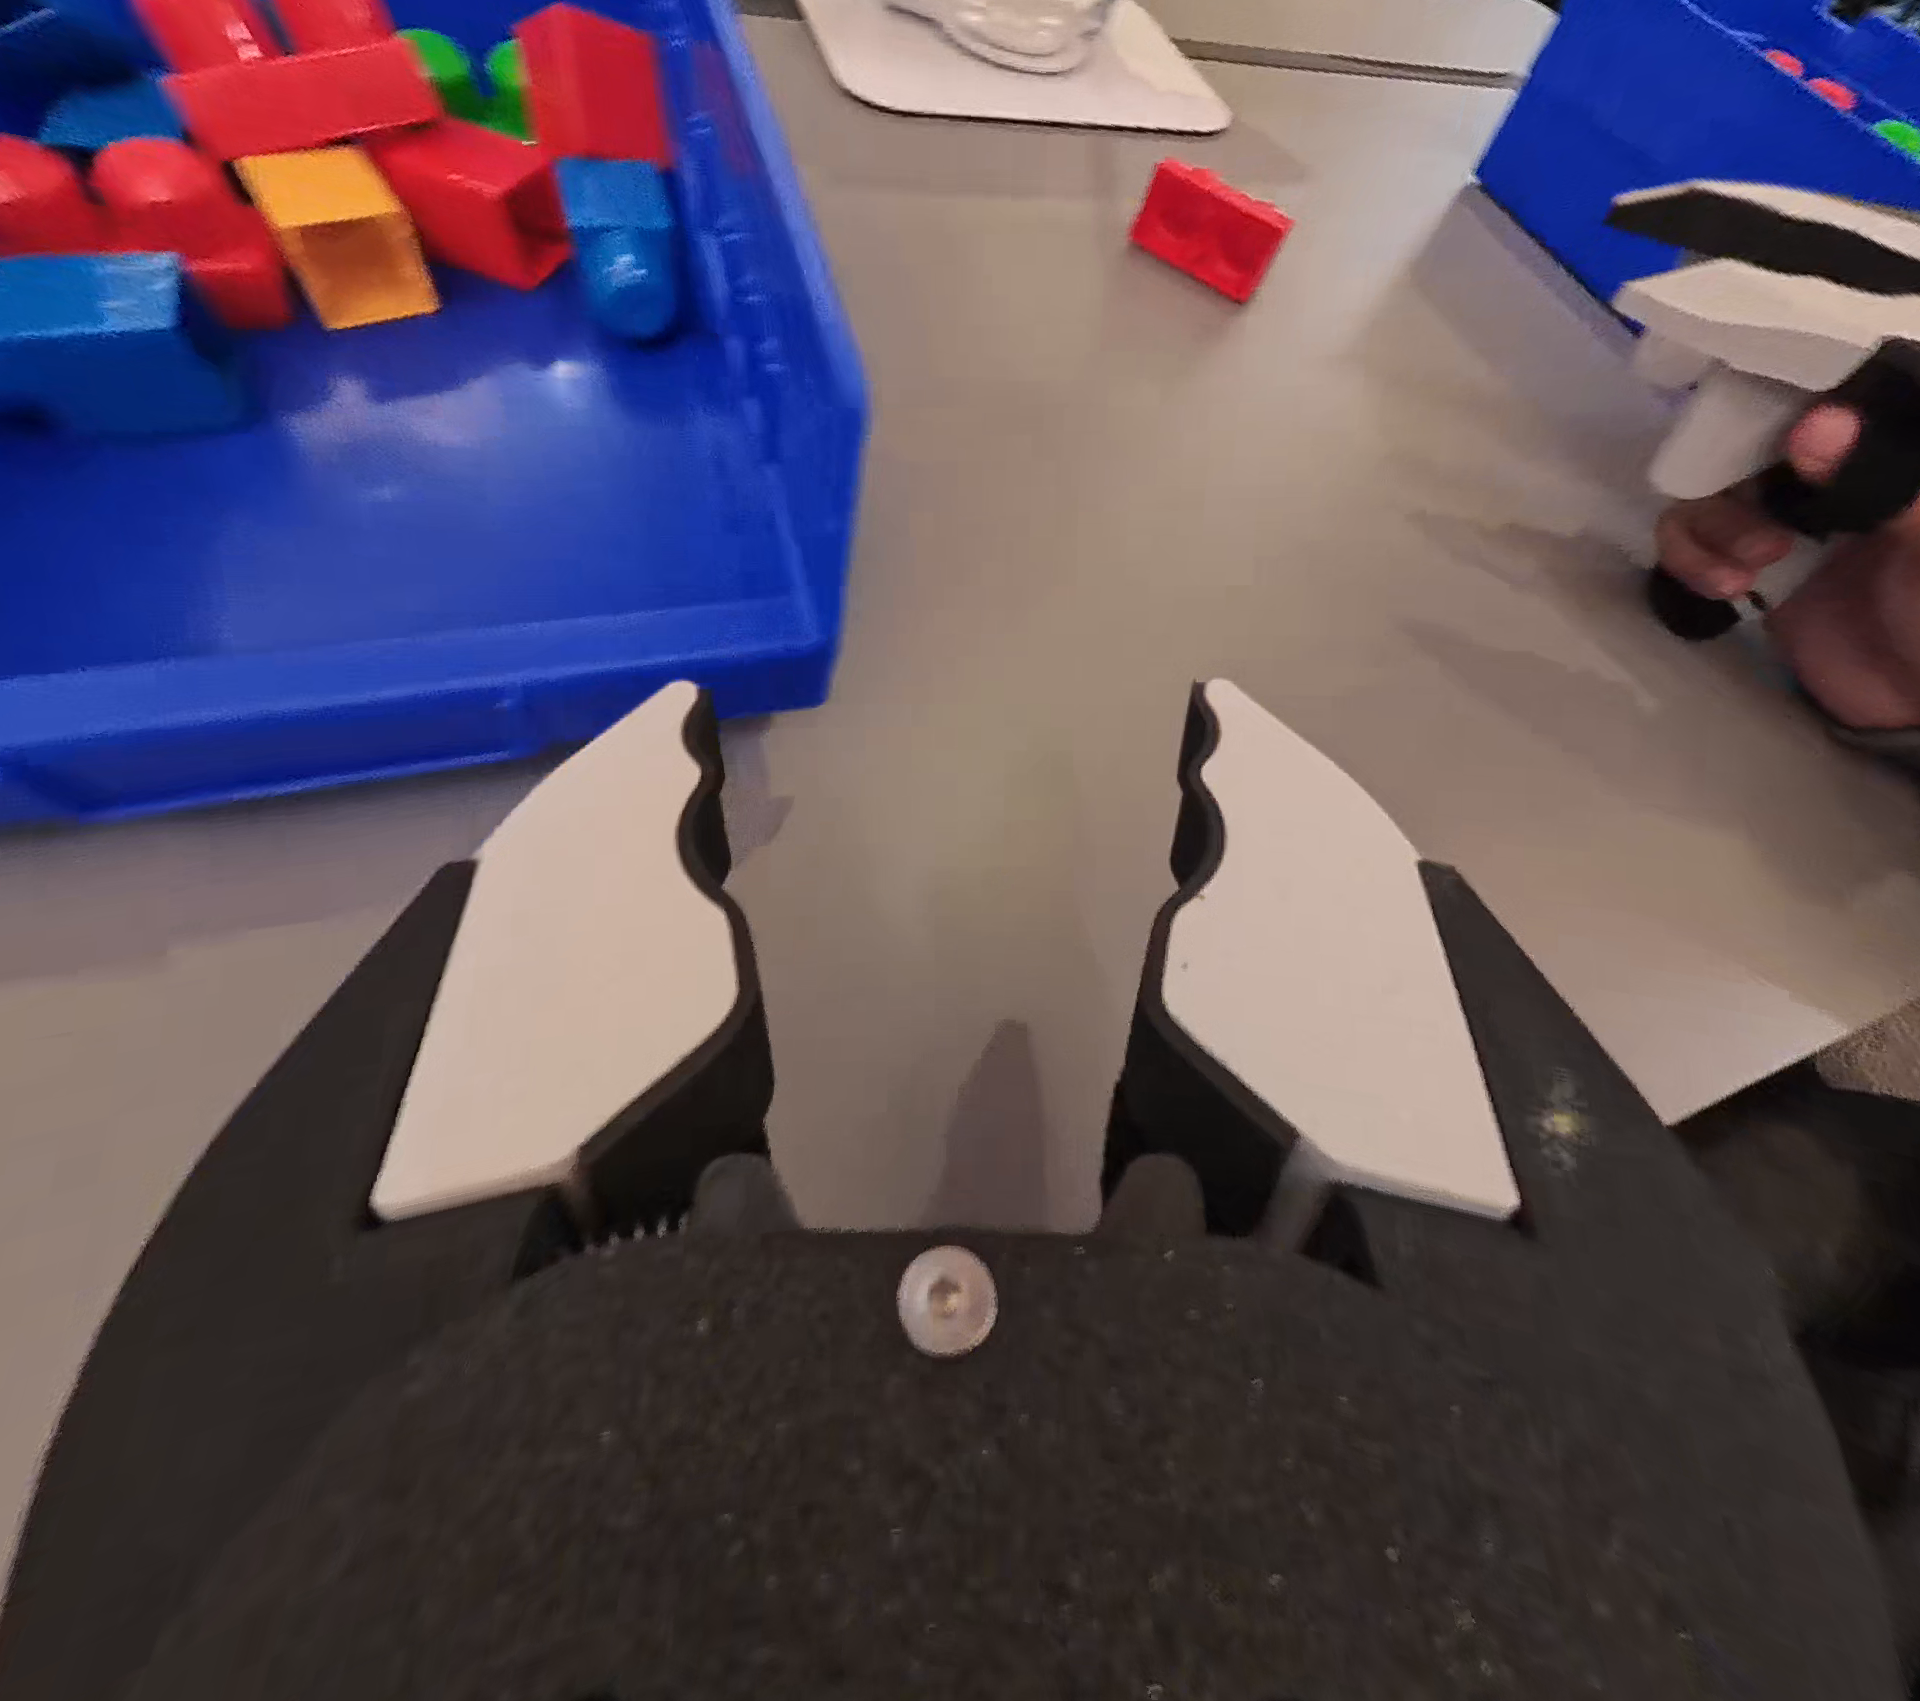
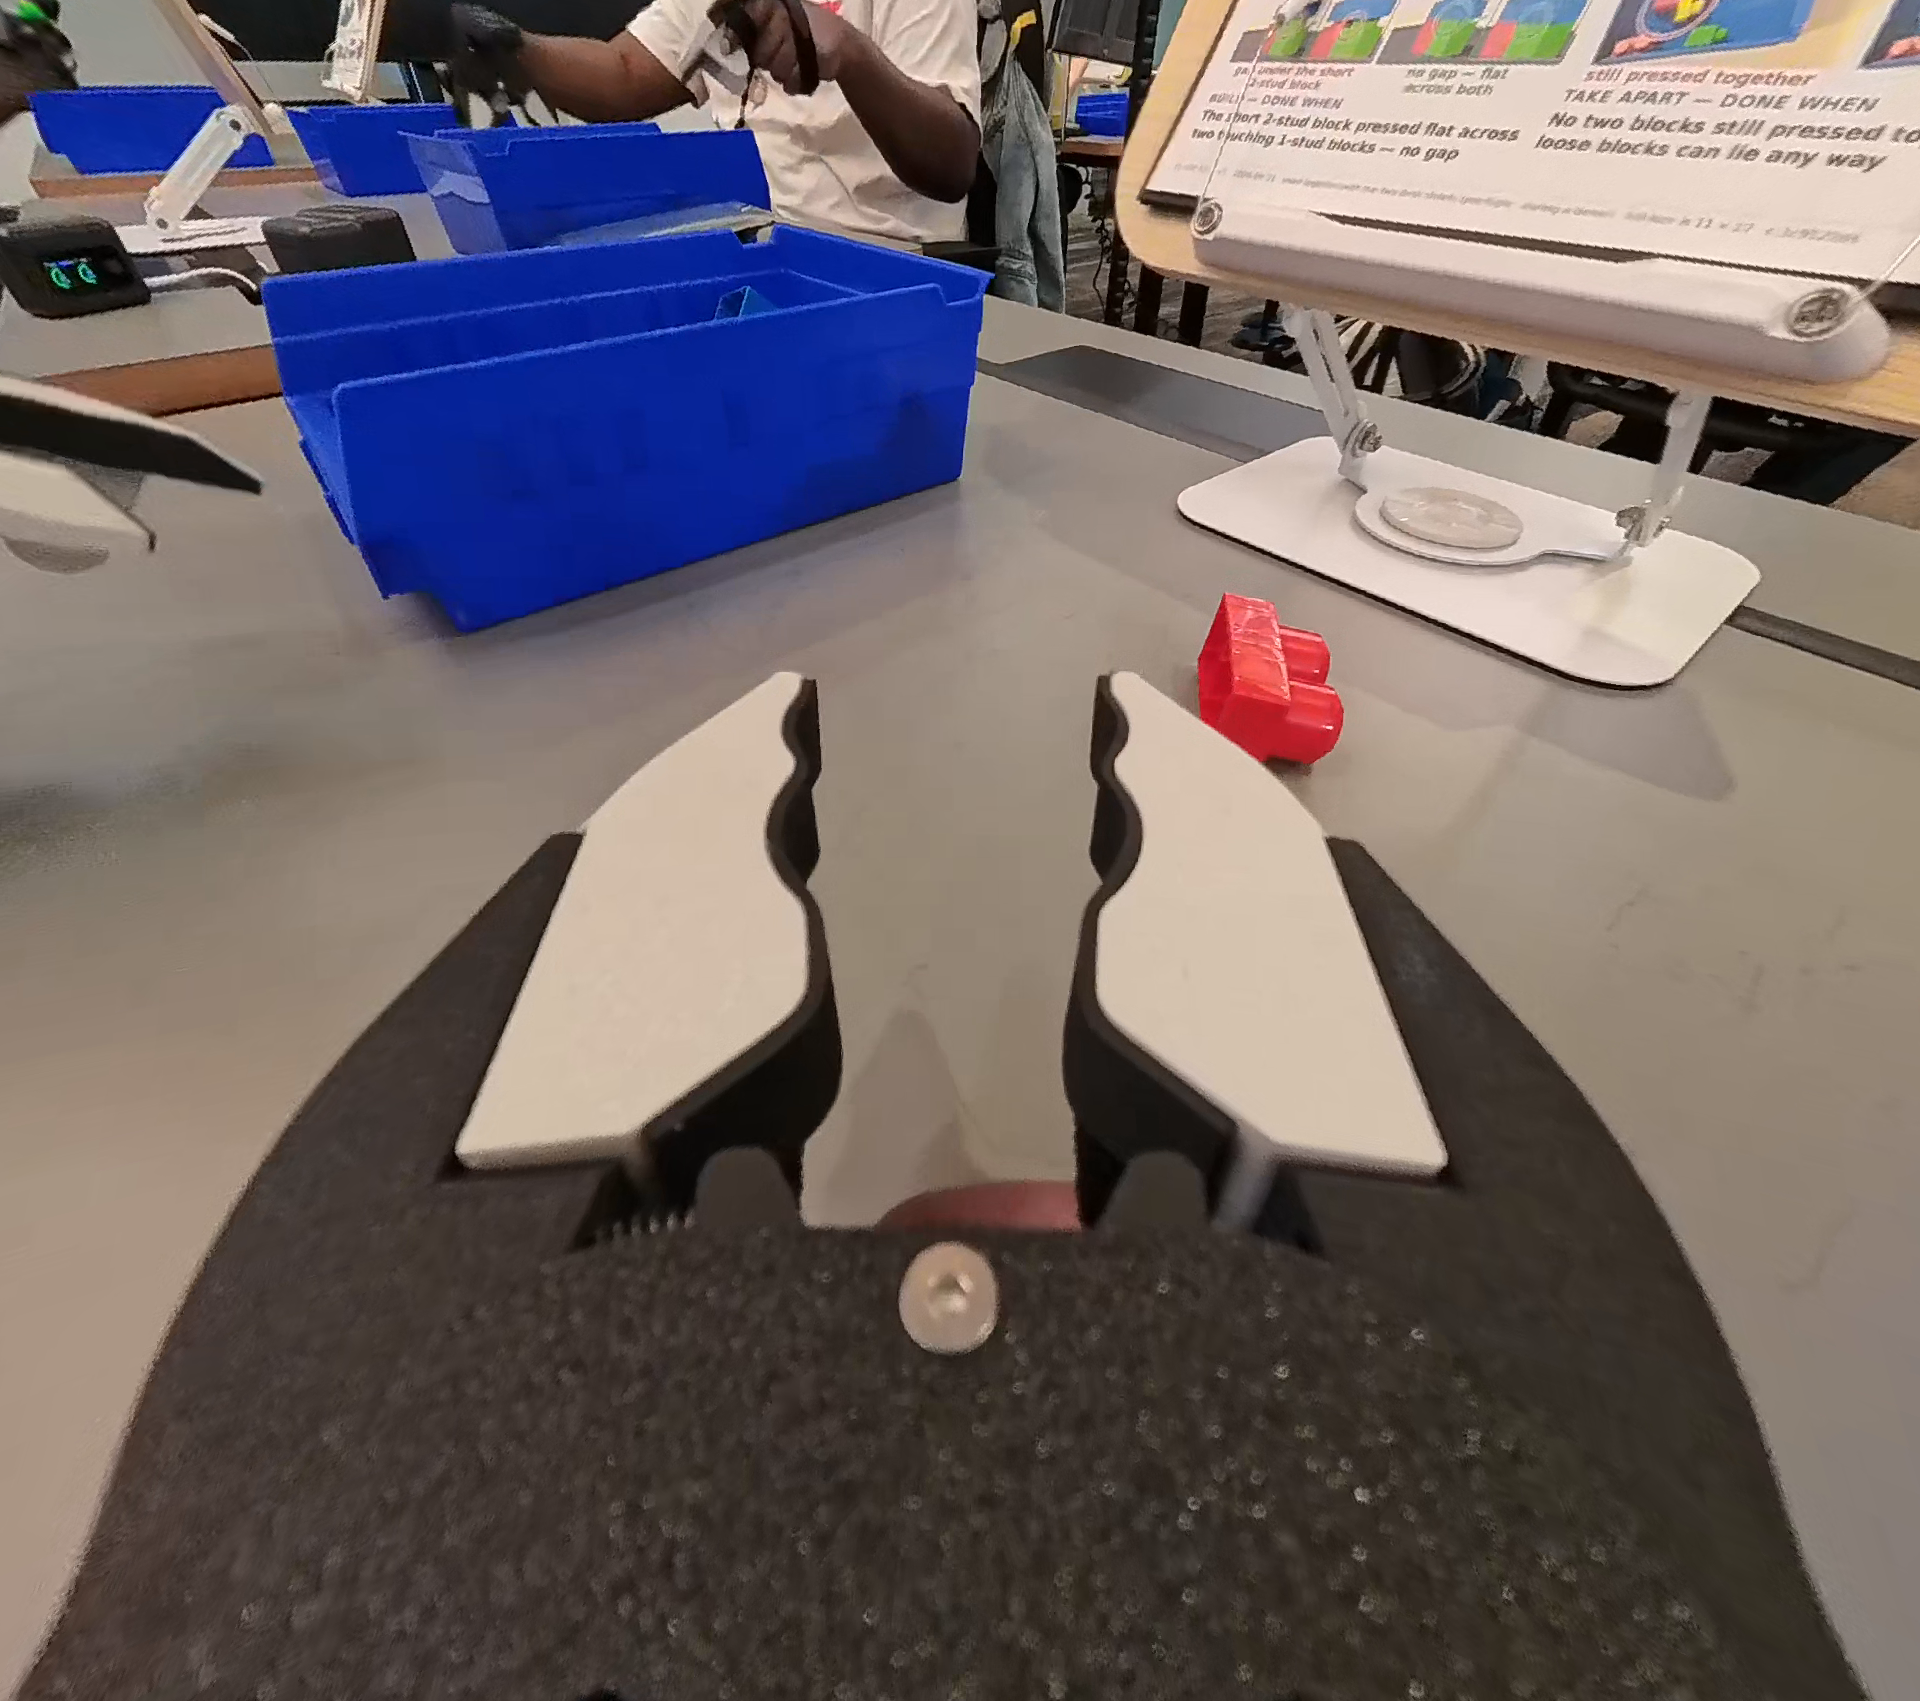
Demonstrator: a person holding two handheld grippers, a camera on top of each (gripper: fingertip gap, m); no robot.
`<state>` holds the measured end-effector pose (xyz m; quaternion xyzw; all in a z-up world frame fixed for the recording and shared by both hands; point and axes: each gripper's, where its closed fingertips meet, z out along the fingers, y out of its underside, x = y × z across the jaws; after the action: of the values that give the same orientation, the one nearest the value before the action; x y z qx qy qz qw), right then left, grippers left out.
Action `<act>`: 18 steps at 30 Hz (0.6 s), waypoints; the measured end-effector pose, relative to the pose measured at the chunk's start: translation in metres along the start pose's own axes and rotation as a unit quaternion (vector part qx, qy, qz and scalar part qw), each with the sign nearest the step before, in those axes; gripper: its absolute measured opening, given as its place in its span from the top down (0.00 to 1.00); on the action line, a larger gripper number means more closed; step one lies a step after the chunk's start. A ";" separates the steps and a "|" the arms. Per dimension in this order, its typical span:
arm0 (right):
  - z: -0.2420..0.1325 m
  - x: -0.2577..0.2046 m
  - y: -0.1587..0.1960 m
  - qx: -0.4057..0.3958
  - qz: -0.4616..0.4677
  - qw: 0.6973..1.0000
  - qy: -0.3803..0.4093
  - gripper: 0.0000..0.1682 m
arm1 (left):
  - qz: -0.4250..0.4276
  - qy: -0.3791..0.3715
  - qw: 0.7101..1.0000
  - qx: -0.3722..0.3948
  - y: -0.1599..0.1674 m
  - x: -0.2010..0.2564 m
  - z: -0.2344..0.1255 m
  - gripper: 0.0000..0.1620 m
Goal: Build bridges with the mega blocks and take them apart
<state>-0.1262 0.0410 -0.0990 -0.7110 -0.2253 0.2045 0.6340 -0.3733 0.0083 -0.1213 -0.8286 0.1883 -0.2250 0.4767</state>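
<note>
A red two-stud block lies on its side on the grey table, alone between two bins; in the right wrist view it lies just right of and beyond the fingertips. My left gripper is open and empty over the table, beside the near right corner of a blue bin holding several red, blue, green and orange blocks. My right gripper is open and empty, low over the table. It also shows at the right edge of the left wrist view, held by a gloved hand.
A second blue bin with a few blocks stands at the far right. A white stand holding an instruction board stands at the back of the table. In the right wrist view a person sits at another table behind more blue bins.
</note>
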 end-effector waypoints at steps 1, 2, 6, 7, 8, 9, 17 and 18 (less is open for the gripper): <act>0.001 -0.001 0.001 -0.003 -0.003 1.000 0.000 0.71 | -0.007 -0.006 1.000 -0.002 -0.003 -0.009 -0.003 0.48; 0.002 -0.001 0.001 -0.006 -0.005 1.000 0.000 0.71 | -0.011 -0.017 1.000 -0.009 -0.007 -0.019 -0.003 0.48; 0.002 -0.003 0.002 -0.008 -0.014 1.000 -0.002 0.71 | -0.007 -0.076 0.996 -0.046 -0.036 -0.068 0.005 0.43; 0.002 -0.004 0.001 -0.007 -0.015 1.000 -0.003 0.71 | -0.002 -0.091 0.994 -0.059 -0.044 -0.080 0.011 0.42; 0.001 -0.004 0.001 -0.005 -0.016 1.000 -0.003 0.71 | 0.006 -0.106 0.991 -0.076 -0.052 -0.093 0.017 0.42; 0.001 -0.004 0.001 -0.004 -0.017 1.000 -0.004 0.71 | 0.013 -0.122 0.988 -0.096 -0.058 -0.107 0.026 0.41; -0.002 -0.010 -0.002 0.007 -0.034 0.999 -0.011 0.71 | -0.031 -0.193 0.951 -0.240 -0.053 -0.186 0.087 0.41; -0.002 -0.010 -0.002 0.007 -0.038 0.999 -0.008 0.71 | -0.042 -0.192 0.948 -0.250 -0.050 -0.189 0.092 0.42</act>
<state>-0.1335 0.0339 -0.0972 -0.6961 -0.2557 0.1879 0.6441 -0.4738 0.1965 -0.1548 -0.9560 0.1090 -0.0274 0.2712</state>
